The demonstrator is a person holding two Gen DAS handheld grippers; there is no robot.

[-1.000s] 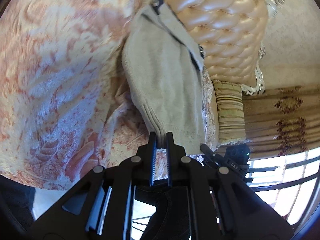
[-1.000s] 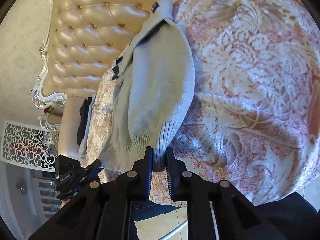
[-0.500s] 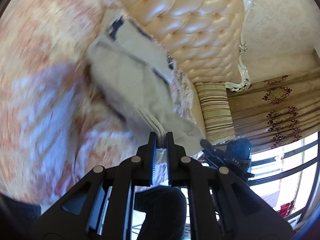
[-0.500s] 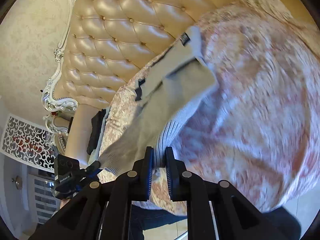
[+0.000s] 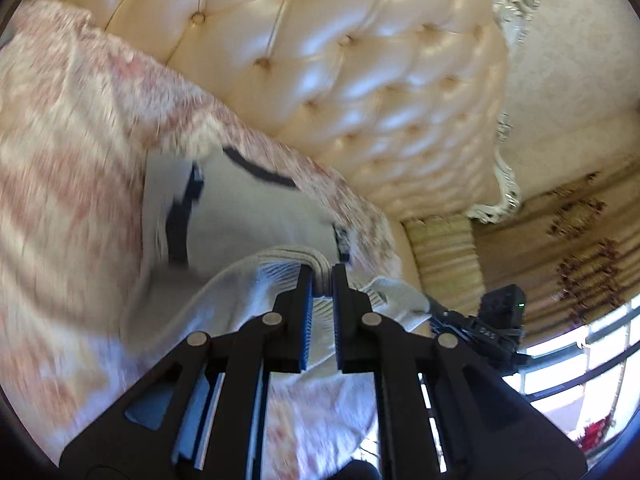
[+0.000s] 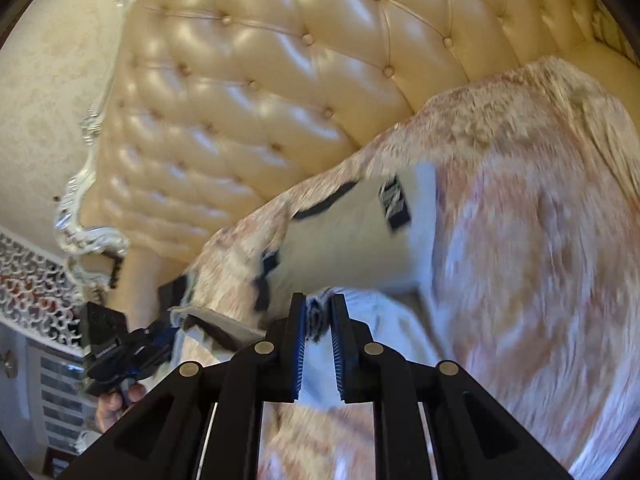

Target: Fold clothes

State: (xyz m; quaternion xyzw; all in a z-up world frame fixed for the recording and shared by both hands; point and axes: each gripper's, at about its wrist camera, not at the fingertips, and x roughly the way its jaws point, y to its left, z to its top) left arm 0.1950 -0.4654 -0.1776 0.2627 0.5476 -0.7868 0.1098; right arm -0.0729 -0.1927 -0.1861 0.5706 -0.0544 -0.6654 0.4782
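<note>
Left wrist view first: one bed with a tufted, glossy cream leather headboard (image 5: 360, 80), buttoned in diamonds and edged with carved white trim. Over the bed lies one bedspread (image 5: 60, 140), pink and cream, patterned, blurred. On it, toward the headboard, lies one sweater (image 5: 248, 216), pale grey knit with dark bands, its ribbed hem lifted and curled back over the body. Two grippers, black plastic. The left gripper (image 5: 322, 276) has its jaws nearly together, pinching the ribbed hem at 6 o'clock. In the right wrist view the right gripper (image 6: 318, 308) grips the hem likewise, jaws narrow; the left gripper shows at 8 o'clock.
</note>
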